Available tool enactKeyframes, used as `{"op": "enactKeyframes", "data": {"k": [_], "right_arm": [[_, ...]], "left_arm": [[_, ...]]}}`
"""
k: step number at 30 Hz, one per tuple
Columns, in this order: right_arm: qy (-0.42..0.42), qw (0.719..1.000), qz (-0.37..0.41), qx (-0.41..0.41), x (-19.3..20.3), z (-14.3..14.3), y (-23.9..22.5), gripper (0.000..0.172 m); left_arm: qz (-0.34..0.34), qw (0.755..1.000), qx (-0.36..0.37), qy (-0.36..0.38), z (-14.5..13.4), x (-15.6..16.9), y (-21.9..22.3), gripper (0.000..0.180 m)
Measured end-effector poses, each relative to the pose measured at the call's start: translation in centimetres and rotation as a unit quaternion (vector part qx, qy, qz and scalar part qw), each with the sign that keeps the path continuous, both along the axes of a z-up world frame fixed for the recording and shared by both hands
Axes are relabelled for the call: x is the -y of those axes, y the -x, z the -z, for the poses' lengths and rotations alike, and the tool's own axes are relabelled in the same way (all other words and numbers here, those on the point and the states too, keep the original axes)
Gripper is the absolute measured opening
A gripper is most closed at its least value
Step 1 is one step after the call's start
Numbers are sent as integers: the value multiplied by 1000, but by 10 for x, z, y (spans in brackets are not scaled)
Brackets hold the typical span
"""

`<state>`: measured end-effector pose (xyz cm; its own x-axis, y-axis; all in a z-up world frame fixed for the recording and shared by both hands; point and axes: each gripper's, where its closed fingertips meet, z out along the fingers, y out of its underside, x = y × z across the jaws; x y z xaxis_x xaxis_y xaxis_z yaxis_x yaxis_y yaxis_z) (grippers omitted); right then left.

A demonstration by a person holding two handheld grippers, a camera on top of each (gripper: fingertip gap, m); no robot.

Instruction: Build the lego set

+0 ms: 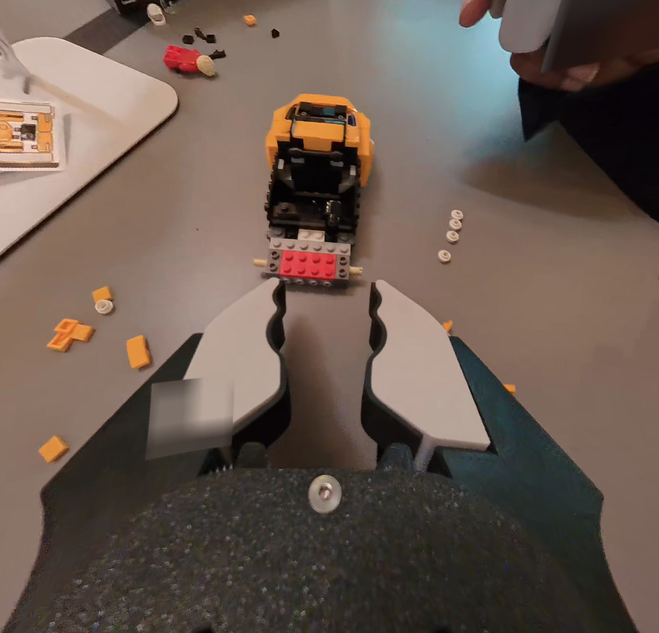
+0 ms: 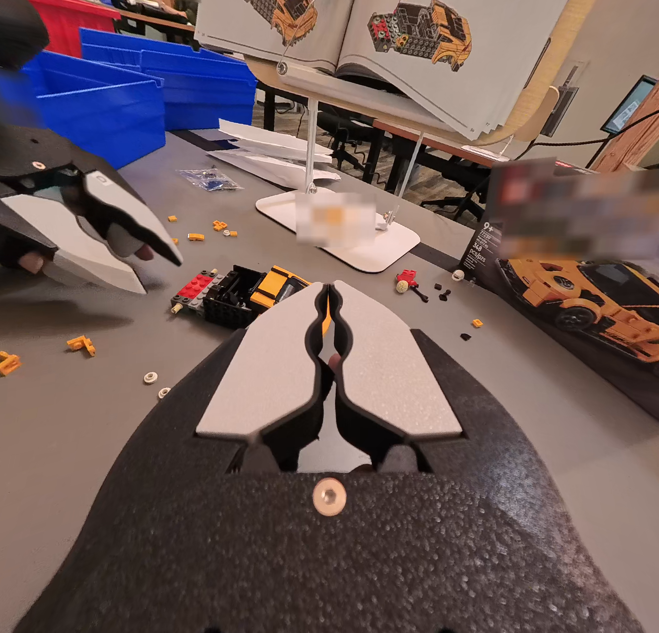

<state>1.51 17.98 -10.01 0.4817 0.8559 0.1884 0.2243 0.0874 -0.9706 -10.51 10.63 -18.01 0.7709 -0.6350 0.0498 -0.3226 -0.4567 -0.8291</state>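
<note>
Left edge of the right wrist view: L gripper (image 2: 142,273) hangs just above the grey table (image 2: 107,455), fingers apart w/ nothing btwn them, tips near the red-brick end of the half-built orange/black brick car (image 2: 228,294) but not touching; in its own view that end sits just ahead of the open tips. Loose orange pieces (image 1: 137,351) lie scattered on the table L of the car, small white round studs (image 1: 453,236) in a row to its R. Centre: R gripper (image 2: 328,287), fingers together, nothing seen btwn the tips, in front of the car's orange end; contact can't tell. Behind: white stand base (image 2: 392,252) carrying an open instruction booklet (image 2: 356,27). R of that, a small red piece (image 2: 408,275) w/ black bits, then the set's box (image 2: 570,312) at far R.
</note>
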Motion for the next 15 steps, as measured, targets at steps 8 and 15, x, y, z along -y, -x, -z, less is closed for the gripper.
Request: {"op": "enactKeyframes", "data": {"k": [8, 15], "right_arm": [[1, 1000, -4, 7, 1, 3, 2, 0], [1, 1000, -4, 9, 1, 4, 2, 0]], "left_arm": [[13, 999, -45, 19, 15, -21, -7, 64], [-8, 998, -64, 19, 14, -19, -13, 57]]}}
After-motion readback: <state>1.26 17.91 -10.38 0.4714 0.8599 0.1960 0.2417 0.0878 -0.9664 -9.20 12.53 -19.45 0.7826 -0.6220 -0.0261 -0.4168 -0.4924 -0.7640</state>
